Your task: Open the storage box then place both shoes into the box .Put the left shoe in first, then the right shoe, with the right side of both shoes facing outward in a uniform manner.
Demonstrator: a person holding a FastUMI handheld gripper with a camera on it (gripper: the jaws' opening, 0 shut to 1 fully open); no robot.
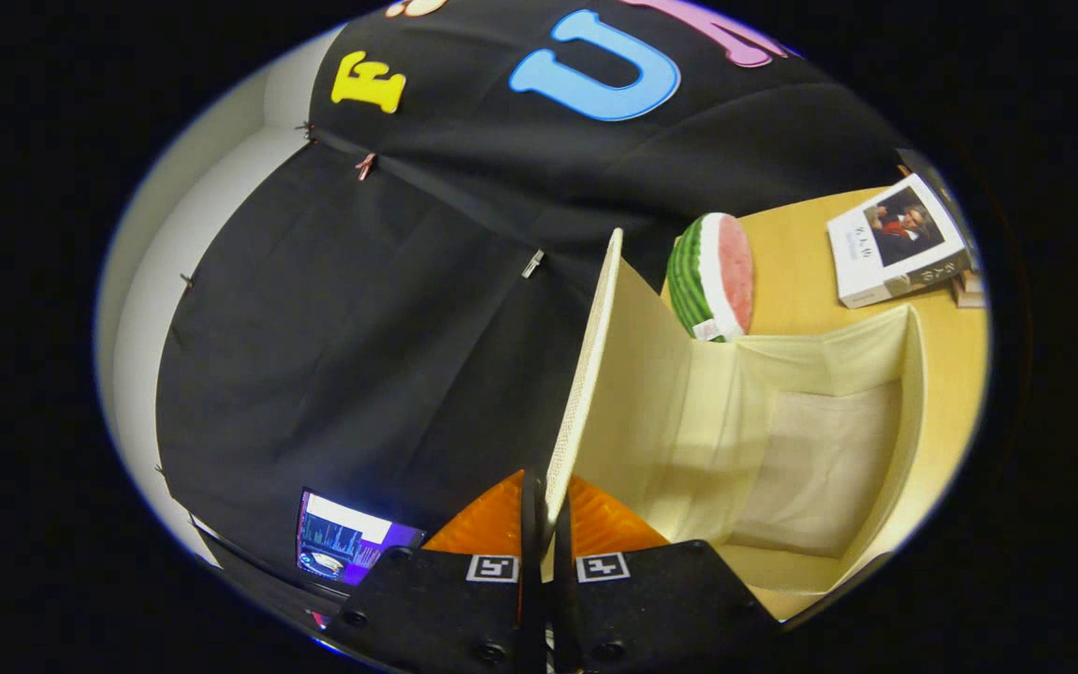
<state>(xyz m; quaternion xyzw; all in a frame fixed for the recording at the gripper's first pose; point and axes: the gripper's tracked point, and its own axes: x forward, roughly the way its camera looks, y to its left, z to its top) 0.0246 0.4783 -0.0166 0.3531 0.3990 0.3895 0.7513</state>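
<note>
The gripper (pixel 546 524) has its two fingers drawn close together with the edge of the storage box's lid (pixel 586 374) pinched between them, so both press on the thin panel near its free edge. The lid stands raised, roughly upright, hinged along the box's side, and beyond it the storage box (pixel 909 421) lies open with its pale fabric lining bare; no shoe is inside yet. To finish this opening step well, I would judge that the lid should be swung on past upright, following the arc of its hinge rather than being pulled straight, so the light box is not dragged or tipped across the wooden table (pixel 801 271). The grip should stay firm until the lid rests back on its own; let go too soon and it may fall shut. Just beyond the box sits a watermelon-slice toy (pixel 712 276), close to its far wall, and a book (pixel 899 243) lies farther off, well apart from the lid's swing.
</note>
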